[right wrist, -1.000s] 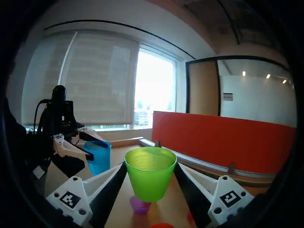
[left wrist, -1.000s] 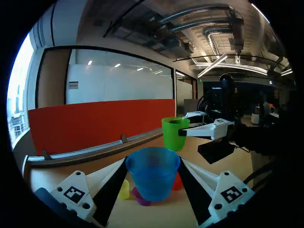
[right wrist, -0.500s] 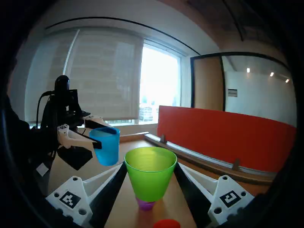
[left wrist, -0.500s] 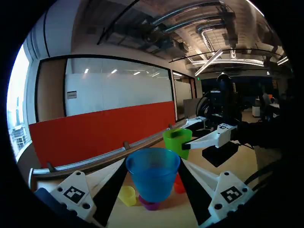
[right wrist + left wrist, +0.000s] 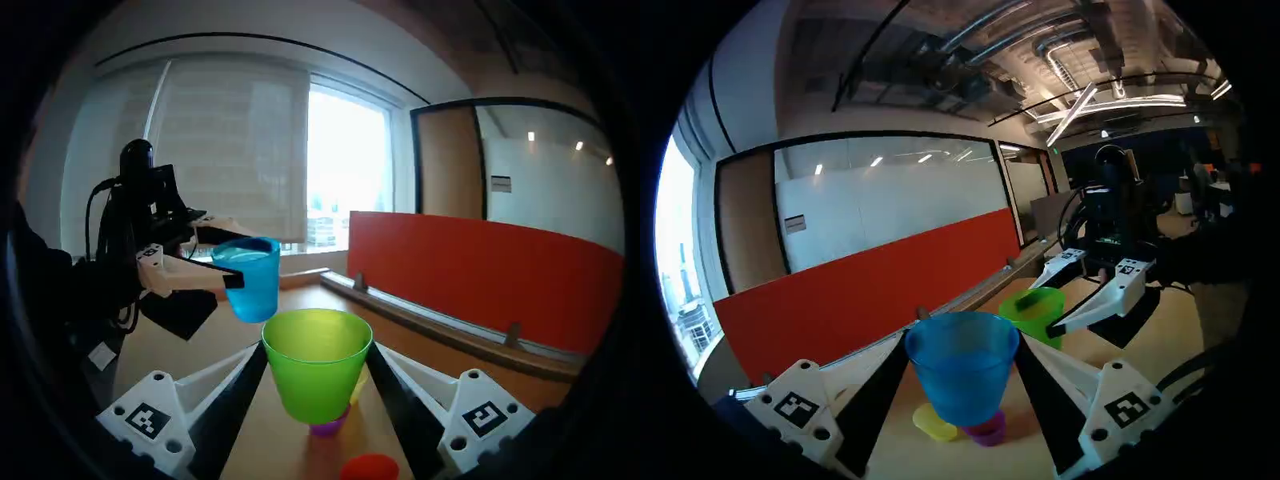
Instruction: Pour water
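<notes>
- The right gripper pinches the green cup between both fingers, one pressed on each side wall just under the rim. The cup stands upright with its open mouth up, held clear of the desk.
- The left gripper is closed on the blue cup in the same way, with a finger against each side.
- In the right gripper view the blue cup hangs above and to the left of the green cup, close to it but not touching. Its base is higher than the green cup's rim and it stands nearly upright.
- In the left gripper view the green cup sits just beyond the blue cup, lower and to the right.
- The lower part of the blue cup looks darker, but I cannot tell how full it is. Nothing can be made out inside the green cup.
- A small purple cup stands on the desk directly below the green cup. A yellow cup is beside the purple one, and a red cup lies nearer the camera than the green cup.
- A dark sleeve is behind the left gripper, far to the left of the green cup.
- Behind the green cup and to its right, a red partition runs along the far edge of the desk.
- A bright window is above and behind the green cup.
</notes>
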Action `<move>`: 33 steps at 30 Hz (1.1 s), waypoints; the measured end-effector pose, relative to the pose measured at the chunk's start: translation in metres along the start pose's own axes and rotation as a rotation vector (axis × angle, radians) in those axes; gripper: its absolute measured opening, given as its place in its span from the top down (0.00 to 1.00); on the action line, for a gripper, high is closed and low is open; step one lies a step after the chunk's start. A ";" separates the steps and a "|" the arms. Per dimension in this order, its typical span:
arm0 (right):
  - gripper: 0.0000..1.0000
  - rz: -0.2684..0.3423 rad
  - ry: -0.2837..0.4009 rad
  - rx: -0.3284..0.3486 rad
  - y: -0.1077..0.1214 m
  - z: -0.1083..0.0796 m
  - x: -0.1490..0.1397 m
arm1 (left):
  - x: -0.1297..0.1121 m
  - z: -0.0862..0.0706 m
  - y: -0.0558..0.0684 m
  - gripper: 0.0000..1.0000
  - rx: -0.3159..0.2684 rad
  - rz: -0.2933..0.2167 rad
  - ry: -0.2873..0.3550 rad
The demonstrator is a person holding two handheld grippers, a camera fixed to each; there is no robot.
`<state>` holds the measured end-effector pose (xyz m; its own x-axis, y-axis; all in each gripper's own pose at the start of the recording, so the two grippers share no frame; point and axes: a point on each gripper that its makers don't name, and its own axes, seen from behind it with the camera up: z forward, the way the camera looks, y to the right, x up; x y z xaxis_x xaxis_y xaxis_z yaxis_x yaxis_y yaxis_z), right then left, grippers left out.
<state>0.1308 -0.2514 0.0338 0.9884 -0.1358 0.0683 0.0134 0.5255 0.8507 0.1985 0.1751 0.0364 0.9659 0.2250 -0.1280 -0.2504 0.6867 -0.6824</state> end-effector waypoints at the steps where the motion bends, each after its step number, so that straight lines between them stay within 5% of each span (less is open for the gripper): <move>1: 0.09 0.002 0.000 0.003 -0.001 0.000 0.000 | 0.001 0.001 -0.001 0.12 0.002 0.011 -0.001; 11: 0.09 0.020 -0.019 0.063 -0.016 0.000 -0.010 | 0.012 0.010 -0.002 0.12 0.006 0.083 -0.005; 33: 0.09 0.036 -0.045 0.139 -0.037 0.000 -0.008 | 0.033 0.022 0.003 0.12 -0.002 0.386 -0.024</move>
<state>0.1229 -0.2697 0.0015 0.9800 -0.1582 0.1210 -0.0464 0.4096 0.9111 0.2278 0.1997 0.0456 0.7988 0.4828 -0.3588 -0.5951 0.5472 -0.5886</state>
